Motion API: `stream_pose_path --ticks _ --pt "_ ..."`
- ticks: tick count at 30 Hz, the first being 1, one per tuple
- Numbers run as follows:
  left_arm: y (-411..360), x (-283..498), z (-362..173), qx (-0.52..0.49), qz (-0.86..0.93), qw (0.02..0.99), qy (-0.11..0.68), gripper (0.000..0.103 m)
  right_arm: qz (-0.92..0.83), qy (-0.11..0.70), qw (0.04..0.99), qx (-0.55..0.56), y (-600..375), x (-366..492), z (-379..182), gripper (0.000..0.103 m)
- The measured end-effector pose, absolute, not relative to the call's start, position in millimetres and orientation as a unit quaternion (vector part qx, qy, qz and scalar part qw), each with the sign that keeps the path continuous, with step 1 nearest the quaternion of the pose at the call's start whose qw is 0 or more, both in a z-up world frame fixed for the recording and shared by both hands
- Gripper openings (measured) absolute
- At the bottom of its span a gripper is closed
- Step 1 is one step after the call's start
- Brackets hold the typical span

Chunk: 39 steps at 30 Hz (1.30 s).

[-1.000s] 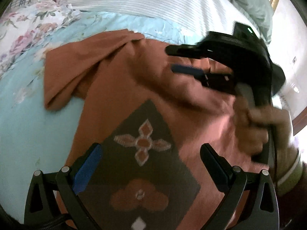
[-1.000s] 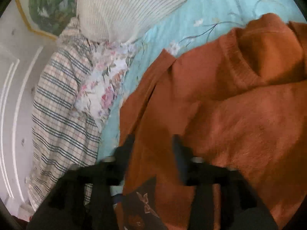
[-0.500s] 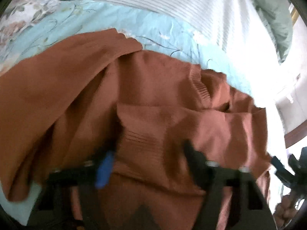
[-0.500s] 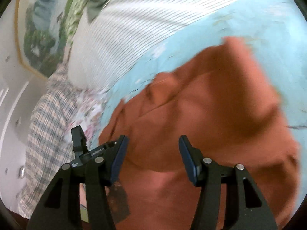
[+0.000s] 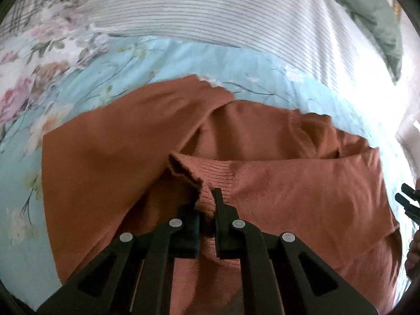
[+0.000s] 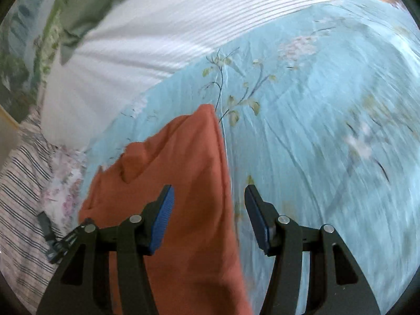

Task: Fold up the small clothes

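1. Left tool point(image 5: 207, 204) – pressed together, pinching the ribbed cuff point(image 5: 210, 173) of the orange sweater point(image 5: 302, 183) between its fingertips.
2. Sweater lies on the bed – light-blue floral sheet point(image 5: 162, 60) – spreading ahead of and to both sides of the left tool.
3. Right tool point(image 6: 208, 199) – spread, nothing gripped; the sweater's folded edge point(image 6: 223, 157) runs between its fingers, cloth on the left, bare sheet on the right.
4. Striped white pillow point(image 6: 147, 34) lies further ahead of both tools.
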<state>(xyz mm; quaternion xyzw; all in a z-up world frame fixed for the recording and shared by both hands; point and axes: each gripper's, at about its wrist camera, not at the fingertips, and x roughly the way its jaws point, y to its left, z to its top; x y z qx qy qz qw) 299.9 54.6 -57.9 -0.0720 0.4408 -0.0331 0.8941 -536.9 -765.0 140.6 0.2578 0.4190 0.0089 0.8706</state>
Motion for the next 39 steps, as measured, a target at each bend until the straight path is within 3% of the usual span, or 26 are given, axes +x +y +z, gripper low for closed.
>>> stream_pose_path --ticks 5,8,11,22,24,26,28,29,30,33,36,39 --pt "59.6 298.6 -64.0 -0.083 -0.02 0.891 0.446 0.006 0.046 0.477 0.851 0.214 -728.6 -474.3 93.3 0.058" --pt "55.3 299.0 -64.5 -0.077 -0.019 0.89 0.449 0.006 0.081 0.493 0.841 0.208 -707.4 -452.6 75.7 0.012" --pt "47.4 297.9 -59.6 -0.078 -0.036 0.889 0.45 0.006 0.063 0.456 0.866 0.194 -703.2 -448.8 88.6 0.012" --pt "20.0 301.8 -70.1 -0.059 -0.055 0.885 0.458 0.006 0.014 0.472 0.869 0.147 -691.9 -431.6 63.7 0.013" --pt "21.1 301.8 -69.6 -0.052 -0.058 0.886 0.458 0.007 -0.019 0.47 0.873 0.129 -691.9 -434.7 72.8 0.02" --pt "20.1 302.5 -70.2 -0.043 -0.058 0.886 0.458 0.007 -0.019 0.432 0.892 0.131 -686.2 -453.4 96.1 0.021" --pt "18.2 302.5 -70.6 -0.038 -0.055 0.887 0.457 0.007 0.044 0.425 0.893 0.142 -671.7 -466.7 105.3 0.031" --pt "17.4 301.9 -70.8 -0.035 -0.053 0.888 0.456 0.007 0.058 0.437 0.887 0.14 -665.3 -469.8 102.9 0.042" --pt "17.6 301.1 -70.6 -0.034 -0.052 0.888 0.456 0.007 0.063 0.458 0.876 0.137 -659.4 -472.2 94.2 0.044" --pt "25.3 294.6 -68.5 -0.038 -0.051 0.887 0.458 0.01 0.06 0.486 0.862 0.13 -664.1 -485.1 76.2 0.043" --pt "45.6 283.0 -60.7 -0.054 -0.042 0.886 0.459 0.018 0.061 0.483 0.862 0.141 -668.8 -499.2 93.1 0.045" --pt "68.8 271.7 -43.7 -0.068 -0.015 0.893 0.444 0.02 0.096 0.463 0.865 0.168 -670.3 -517.6 114.7 0.051"
